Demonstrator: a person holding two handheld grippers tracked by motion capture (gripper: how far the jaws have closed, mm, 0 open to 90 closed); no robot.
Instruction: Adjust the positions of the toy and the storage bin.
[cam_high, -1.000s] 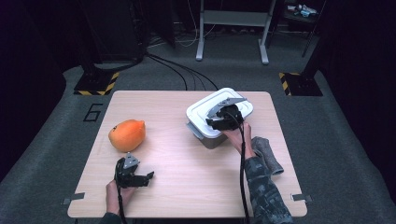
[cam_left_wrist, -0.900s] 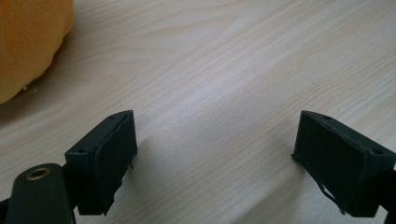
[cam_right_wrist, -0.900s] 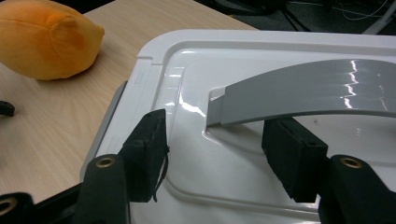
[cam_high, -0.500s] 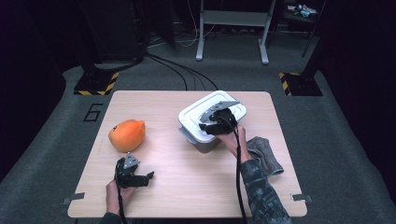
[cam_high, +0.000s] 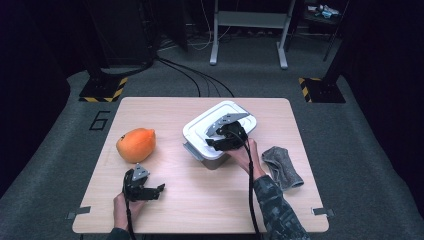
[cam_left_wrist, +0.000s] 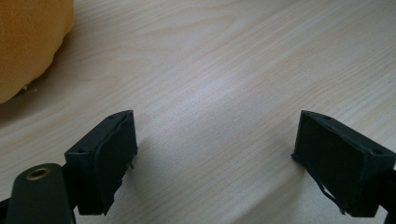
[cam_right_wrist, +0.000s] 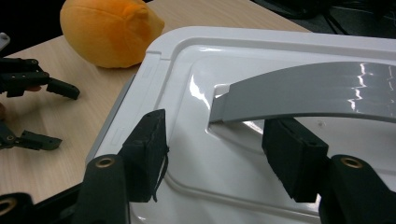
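While the left tool (cam_high: 159, 188) rests wide open on the surface (cam_high: 165, 112), the white box (cam_high: 197, 131) has slid toward the frame's left with the right tool (cam_right_wrist: 215, 161), half-open over its lid, gripping nothing; a push is probably under way.

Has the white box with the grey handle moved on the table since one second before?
Yes. In the high view the white box has slid left, away from the grey cloth and toward the orange plush fruit, with the right gripper on its lid.
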